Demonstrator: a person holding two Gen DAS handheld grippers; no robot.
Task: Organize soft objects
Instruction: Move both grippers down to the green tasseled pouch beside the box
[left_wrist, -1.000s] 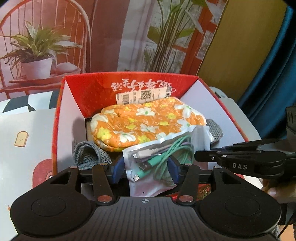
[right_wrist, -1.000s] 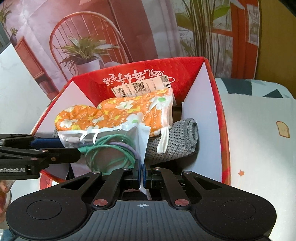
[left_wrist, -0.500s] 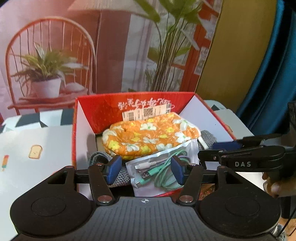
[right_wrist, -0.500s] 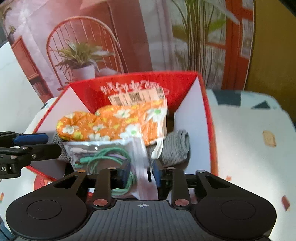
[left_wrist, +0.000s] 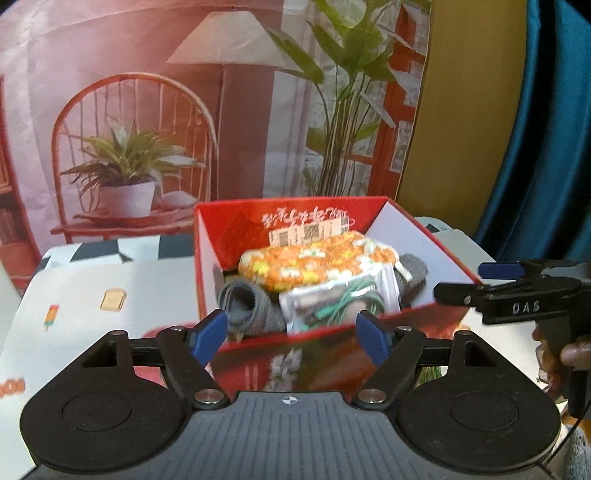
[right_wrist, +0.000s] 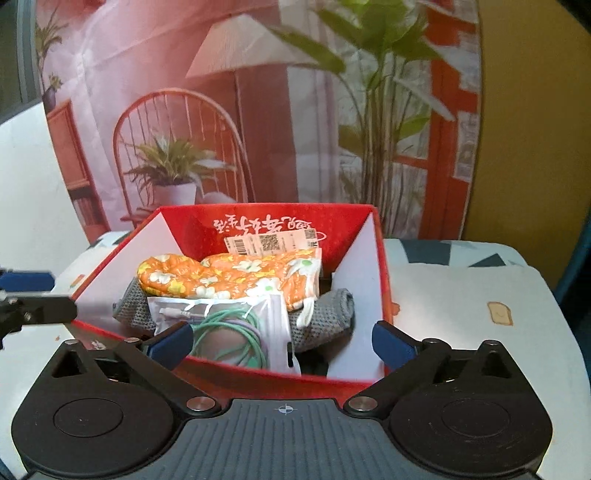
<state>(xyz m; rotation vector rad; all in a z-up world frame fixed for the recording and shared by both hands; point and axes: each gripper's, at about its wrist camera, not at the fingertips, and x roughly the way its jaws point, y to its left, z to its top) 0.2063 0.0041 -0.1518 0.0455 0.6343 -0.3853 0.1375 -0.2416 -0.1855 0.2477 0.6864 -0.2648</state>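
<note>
A red cardboard box (left_wrist: 369, 218) (right_wrist: 362, 221) stands on the table. Inside lie an orange flowered oven mitt (left_wrist: 314, 262) (right_wrist: 229, 275), a grey knitted cloth (left_wrist: 251, 306) (right_wrist: 325, 317), and a clear bag of green and purple cables (left_wrist: 340, 299) (right_wrist: 225, 328) on top at the front. My left gripper (left_wrist: 293, 336) is open and empty, just in front of the box. My right gripper (right_wrist: 282, 341) is open and empty at the box's near edge; it also shows in the left wrist view (left_wrist: 491, 284).
The table has a white cloth (left_wrist: 92, 295) (right_wrist: 461, 314) with small printed pictures. A printed backdrop (left_wrist: 166, 110) of a chair, lamp and plants hangs behind the box. A blue curtain (left_wrist: 546, 147) hangs at the right.
The right gripper let go of the cable bag and opened. Both grippers drew back from the box; the bag now lies inside on the cloth and mitt.
</note>
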